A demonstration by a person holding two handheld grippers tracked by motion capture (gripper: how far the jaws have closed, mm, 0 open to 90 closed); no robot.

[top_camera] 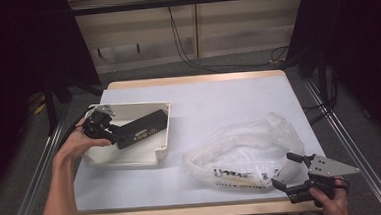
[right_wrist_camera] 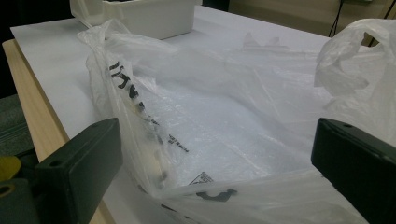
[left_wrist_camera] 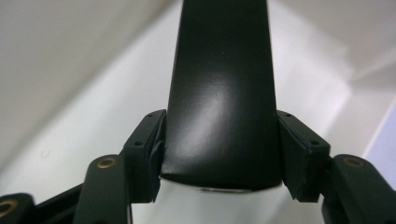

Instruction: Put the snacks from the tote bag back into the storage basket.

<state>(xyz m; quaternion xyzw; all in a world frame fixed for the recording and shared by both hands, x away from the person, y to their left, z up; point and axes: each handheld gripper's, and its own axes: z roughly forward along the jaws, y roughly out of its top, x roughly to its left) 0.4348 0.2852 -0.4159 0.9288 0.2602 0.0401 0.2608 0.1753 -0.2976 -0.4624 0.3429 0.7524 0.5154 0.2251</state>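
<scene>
Gripping the black box in the white bin at nine o'clock, my left gripper lifts next toward the plastic bag; right gripper waits open at five

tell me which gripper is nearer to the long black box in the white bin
Left. The left gripper has the long black box between its jaws inside the white bin; the right gripper is far across the table by the plastic bag.
</scene>
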